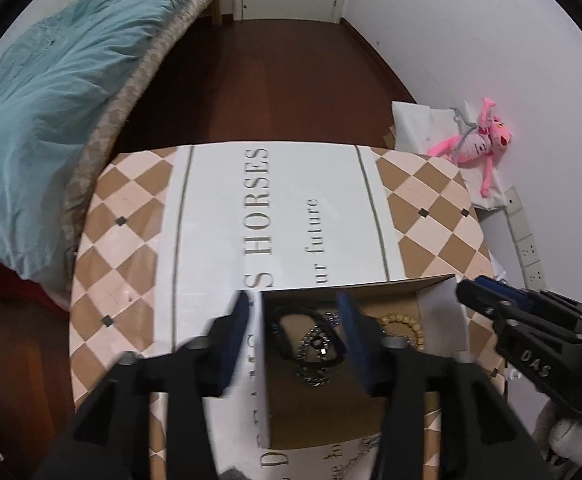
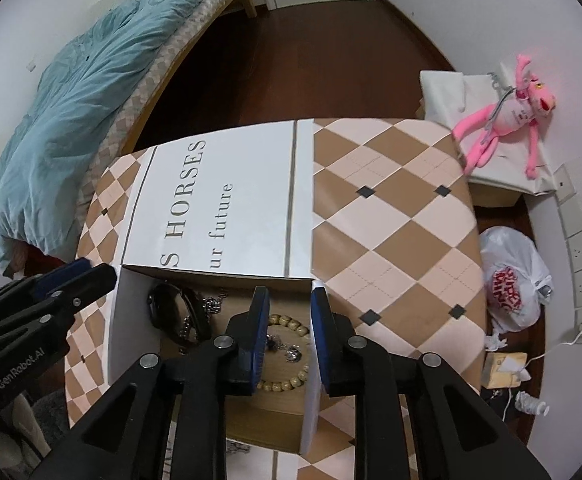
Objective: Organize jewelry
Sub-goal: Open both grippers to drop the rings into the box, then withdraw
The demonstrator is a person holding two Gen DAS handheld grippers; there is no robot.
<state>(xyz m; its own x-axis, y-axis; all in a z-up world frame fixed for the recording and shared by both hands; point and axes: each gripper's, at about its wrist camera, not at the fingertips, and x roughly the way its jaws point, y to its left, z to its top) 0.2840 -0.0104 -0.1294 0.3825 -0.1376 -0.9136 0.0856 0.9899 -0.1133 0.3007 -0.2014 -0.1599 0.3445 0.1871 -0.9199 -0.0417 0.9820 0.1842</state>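
An open cardboard box [image 1: 437, 304] [image 2: 131, 320] sits on the table near me. Inside lie a black band [image 1: 291, 334] [image 2: 163, 306], a silver chain [image 1: 317, 362] [image 2: 211, 304] and a wooden bead bracelet [image 1: 405, 326] [image 2: 287, 384]. My left gripper [image 1: 297, 340] is open and straddles the box's left wall, one finger inside over the chain. My right gripper [image 2: 289, 334] is open and straddles the box's right wall, one finger over the bracelet. Neither holds anything. Each gripper shows in the other's view: the right one [image 1: 491, 300], the left one [image 2: 79, 276].
The table [image 1: 131, 216] [image 2: 391, 208] has a checkered cloth with a white lettered panel. A bed with a teal blanket [image 1: 51, 92] [image 2: 71, 92] is at the left. A pink plush toy [image 1: 479, 140] [image 2: 507, 120], a plastic bag [image 2: 511, 280] and wall sockets are at the right.
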